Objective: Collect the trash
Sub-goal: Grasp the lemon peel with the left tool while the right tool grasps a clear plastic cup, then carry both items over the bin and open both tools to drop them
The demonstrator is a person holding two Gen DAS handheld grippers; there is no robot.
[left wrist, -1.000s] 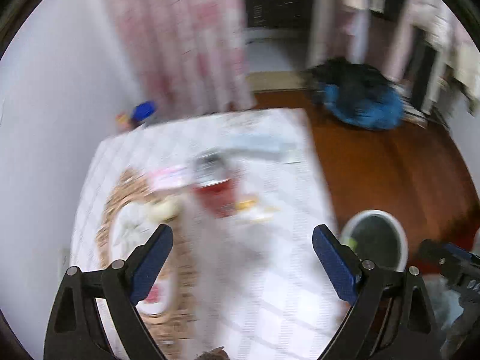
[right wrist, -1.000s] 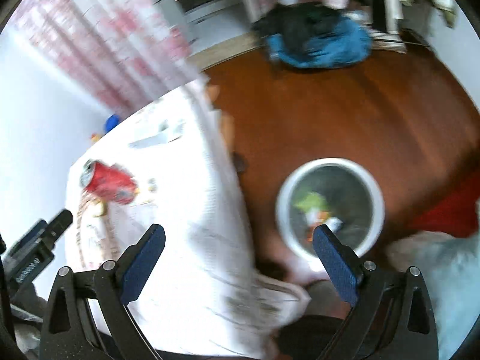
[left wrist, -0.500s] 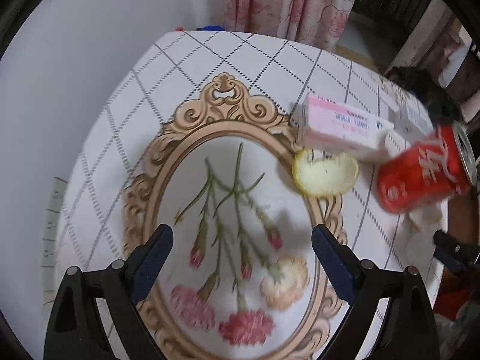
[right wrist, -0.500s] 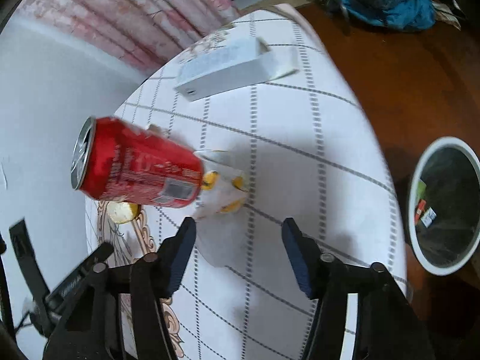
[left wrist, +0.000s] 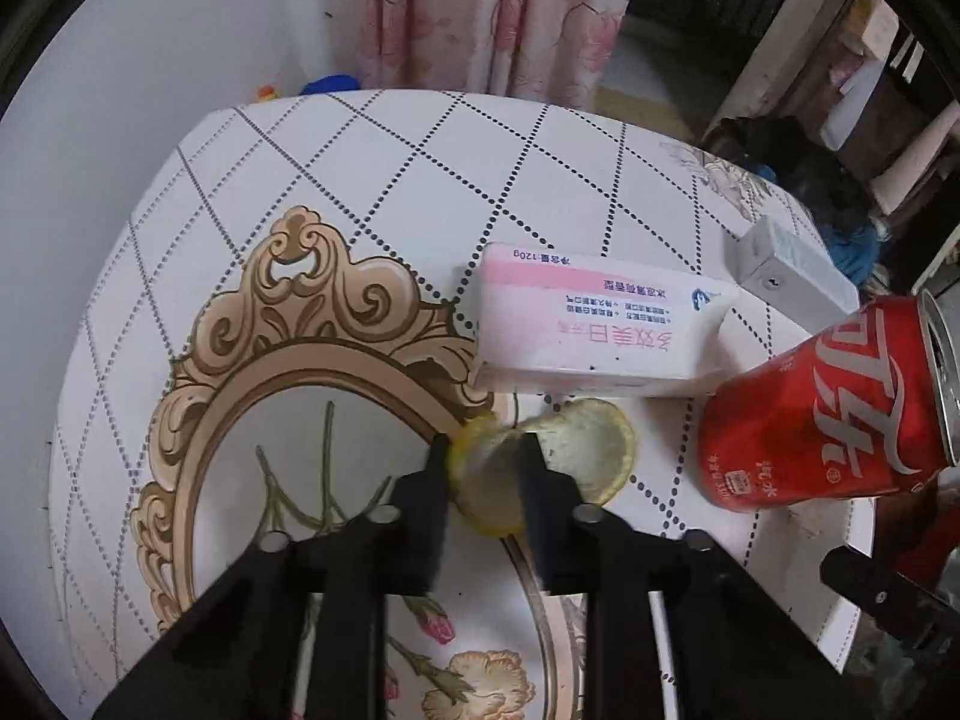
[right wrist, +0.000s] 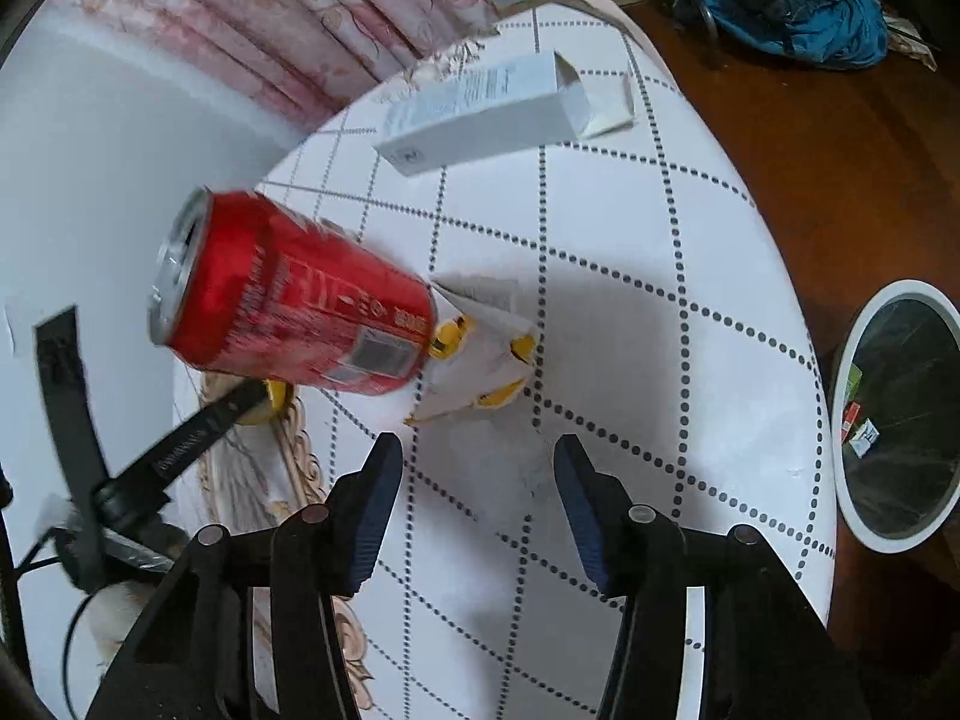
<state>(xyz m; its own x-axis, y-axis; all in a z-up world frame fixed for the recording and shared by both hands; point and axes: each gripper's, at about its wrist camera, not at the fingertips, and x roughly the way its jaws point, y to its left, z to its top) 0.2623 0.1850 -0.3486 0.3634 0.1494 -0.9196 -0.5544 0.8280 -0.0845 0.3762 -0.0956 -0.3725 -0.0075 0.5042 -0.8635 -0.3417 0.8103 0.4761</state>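
Note:
A yellow fruit peel lies on the white tablecloth, and my left gripper is shut on its left edge. To its right stands a red soda can, with a pink-and-white box behind the peel. In the right wrist view the can is left of a crumpled white-and-yellow wrapper. My right gripper is open just short of that wrapper, nothing between its fingers. The left gripper shows there under the can, holding the peel.
A long white carton lies at the table's far side. A white-rimmed bin with a dark liner stands on the wooden floor to the table's right. Pink curtains and a blue bag are beyond the table.
My left gripper moved in to the peel and went from wide open to shut on it. My right gripper came closer to the wrapper, its fingers slightly narrower.

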